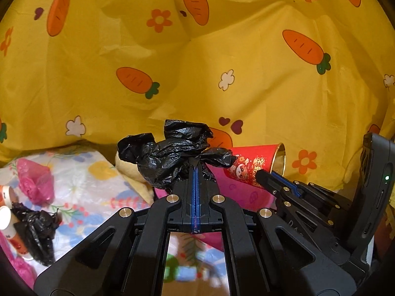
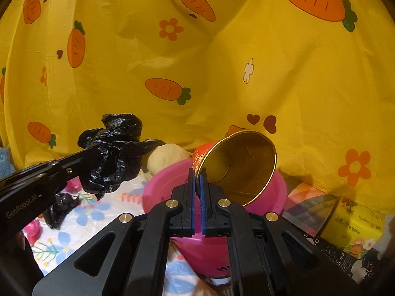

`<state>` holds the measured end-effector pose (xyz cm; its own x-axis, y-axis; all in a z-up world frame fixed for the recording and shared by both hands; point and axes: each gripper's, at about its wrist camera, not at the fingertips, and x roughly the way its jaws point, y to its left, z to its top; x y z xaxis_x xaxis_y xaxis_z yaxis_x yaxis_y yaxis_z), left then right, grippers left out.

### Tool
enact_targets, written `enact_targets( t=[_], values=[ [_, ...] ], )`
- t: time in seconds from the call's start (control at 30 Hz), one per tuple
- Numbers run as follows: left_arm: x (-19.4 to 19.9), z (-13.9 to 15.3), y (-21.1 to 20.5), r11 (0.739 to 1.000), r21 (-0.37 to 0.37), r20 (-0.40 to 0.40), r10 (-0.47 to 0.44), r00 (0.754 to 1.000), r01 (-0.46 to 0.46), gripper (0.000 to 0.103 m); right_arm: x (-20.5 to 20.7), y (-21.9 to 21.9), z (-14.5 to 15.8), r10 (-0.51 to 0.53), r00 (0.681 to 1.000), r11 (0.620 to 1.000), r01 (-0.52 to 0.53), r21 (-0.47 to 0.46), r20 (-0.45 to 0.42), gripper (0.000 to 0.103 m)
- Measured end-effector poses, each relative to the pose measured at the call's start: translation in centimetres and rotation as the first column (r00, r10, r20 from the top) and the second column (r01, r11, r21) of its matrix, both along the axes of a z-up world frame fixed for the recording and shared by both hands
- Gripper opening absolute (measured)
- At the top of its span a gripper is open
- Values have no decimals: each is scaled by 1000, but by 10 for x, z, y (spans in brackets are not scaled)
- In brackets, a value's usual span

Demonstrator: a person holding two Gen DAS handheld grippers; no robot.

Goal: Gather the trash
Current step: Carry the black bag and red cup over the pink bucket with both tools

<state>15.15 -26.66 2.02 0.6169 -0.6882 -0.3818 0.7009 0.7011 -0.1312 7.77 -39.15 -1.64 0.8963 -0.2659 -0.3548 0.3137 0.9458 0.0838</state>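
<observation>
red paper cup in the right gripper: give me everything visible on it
The red paper cup is printed red outside with a cartoon animal face and gold characters, shiny gold inside, gold rim. It looks empty and slightly dented. It lies tilted on its side, mouth toward the right wrist camera. The right gripper pinches its wall at the rim, one finger inside, one outside. It hangs above the pink basin, not touching it.

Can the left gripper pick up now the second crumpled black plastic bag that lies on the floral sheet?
Probably not yet. The left gripper is shut on a crumpled black plastic bag, so its jaws are occupied. The other black bag lies uncovered on the floral sheet, so only the load hinders it.
</observation>
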Motion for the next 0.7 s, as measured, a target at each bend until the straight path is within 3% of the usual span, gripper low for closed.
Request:
enact_targets(
  t=[0.23,0.7],
  values=[
    [27,-27,-38,998,41,-57,-49,997,52,0,18,-18,-14,-20,998,1000,20,5,-55,4],
    [47,-49,-49,994,41,-144,-91,985,98,0,42,-32,-28,-16,994,998,23,63,-110,4]
  ],
)
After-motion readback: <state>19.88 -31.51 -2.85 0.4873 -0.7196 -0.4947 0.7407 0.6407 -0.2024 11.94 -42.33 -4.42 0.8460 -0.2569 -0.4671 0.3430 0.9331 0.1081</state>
